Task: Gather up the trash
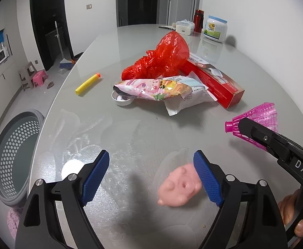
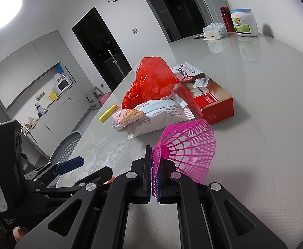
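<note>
Fingers of the left gripper gape above a pink pig toy on the counter, while the right gripper pinches a pink shuttlecock whose flimsy skirt might slip free.

shuttlecock: pink lattice | bag: red | dart: yellow, orange tip
</note>
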Available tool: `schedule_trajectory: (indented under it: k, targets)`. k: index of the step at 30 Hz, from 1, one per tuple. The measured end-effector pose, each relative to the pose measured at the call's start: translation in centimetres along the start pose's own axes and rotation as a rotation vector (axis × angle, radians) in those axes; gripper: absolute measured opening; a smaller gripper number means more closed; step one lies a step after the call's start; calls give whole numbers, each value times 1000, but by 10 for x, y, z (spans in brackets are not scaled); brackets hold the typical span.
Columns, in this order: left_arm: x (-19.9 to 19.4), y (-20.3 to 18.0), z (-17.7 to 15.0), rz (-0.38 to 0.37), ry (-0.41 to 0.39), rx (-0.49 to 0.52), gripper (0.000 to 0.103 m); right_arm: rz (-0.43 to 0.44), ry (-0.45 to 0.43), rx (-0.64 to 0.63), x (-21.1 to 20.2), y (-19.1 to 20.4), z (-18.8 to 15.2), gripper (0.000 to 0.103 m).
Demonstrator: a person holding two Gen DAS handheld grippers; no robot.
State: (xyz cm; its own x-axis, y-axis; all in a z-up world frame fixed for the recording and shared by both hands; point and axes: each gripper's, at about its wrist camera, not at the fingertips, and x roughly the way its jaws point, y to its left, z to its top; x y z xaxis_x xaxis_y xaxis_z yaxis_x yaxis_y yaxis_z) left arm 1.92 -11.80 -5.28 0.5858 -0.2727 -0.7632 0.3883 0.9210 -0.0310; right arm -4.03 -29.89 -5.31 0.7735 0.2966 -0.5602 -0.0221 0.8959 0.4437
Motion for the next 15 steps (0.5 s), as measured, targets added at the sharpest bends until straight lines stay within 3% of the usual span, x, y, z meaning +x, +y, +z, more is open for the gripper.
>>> schedule_trajectory:
  k: [15]
  targets:
    - [-12,5,-6,-49,20,-12,82,-7,0,9,1,-2,1,4]
